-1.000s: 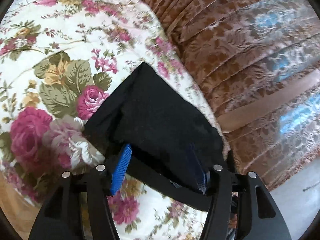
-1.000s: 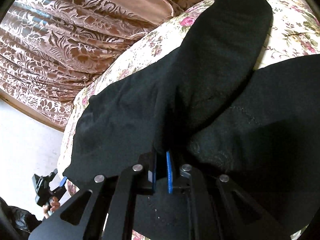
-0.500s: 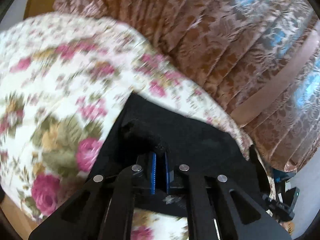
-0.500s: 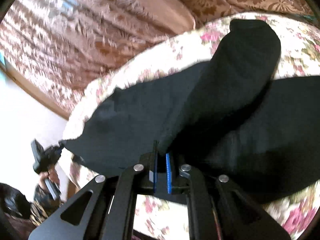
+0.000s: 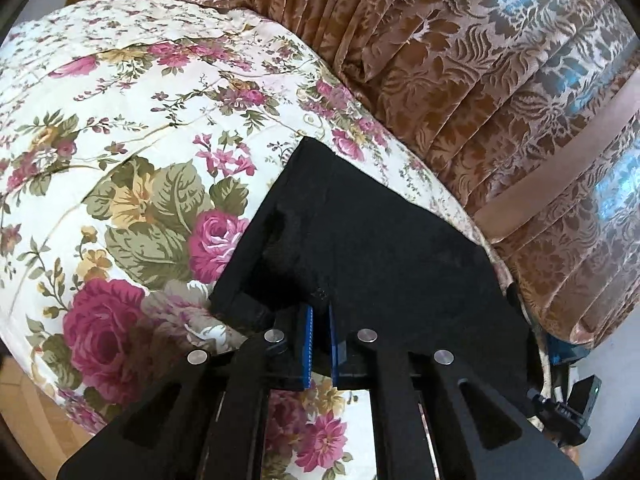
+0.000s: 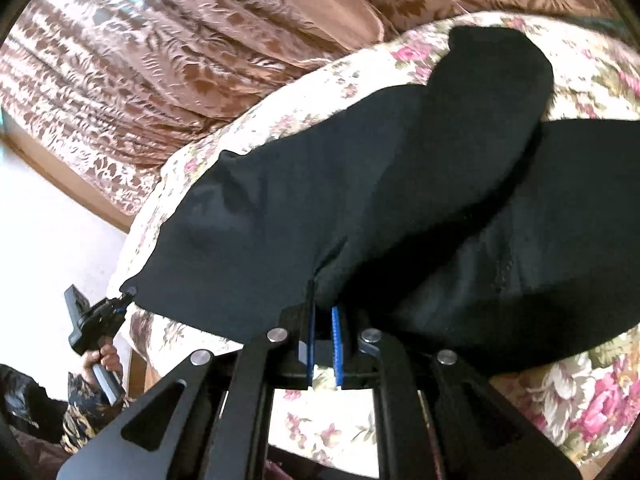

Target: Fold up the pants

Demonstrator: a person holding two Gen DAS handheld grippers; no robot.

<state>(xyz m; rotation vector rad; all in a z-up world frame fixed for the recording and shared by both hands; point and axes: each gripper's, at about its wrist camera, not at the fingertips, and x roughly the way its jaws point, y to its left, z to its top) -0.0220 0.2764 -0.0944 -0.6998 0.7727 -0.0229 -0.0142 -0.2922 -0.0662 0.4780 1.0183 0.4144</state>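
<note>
on my left wrist view the flowered bedspread [image 5: 132, 168] fills the left half, big pink roses and green leaves, and the black pants [image 5: 372, 248] lie on it from the middle out to the right edge of the bed, one corner pointing up toward the brown patterned curtain [image 5: 500, 92]. my left gripper [image 5: 319, 312] sits at the near edge of that cloth, its blue pads [image 5: 307, 340] drawn together with a pinch of the black fabric caught between them; the fabric bunches up in a small ridge just above the tips and to their left. in the lower right corner a bit of dark gear shows past the bed edge, too small for me to tell what it is. on my right wrist view, far left, a hand [image 6: 105, 360] in a patterned sleeve holds the other black gripper at the left corner of the pants [image 6: 288, 216], right at the bed's edge, though i cannot tell from here how its tips stand. moving right, the cloth spreads wide and lifts in a fold toward my right gripper [image 6: 323, 316], whose pads are clamped on the hem, the fold rising straight out of the tips. further right one leg [image 6: 496, 80] runs up and away across the bedspread [image 6: 592, 76].
</note>
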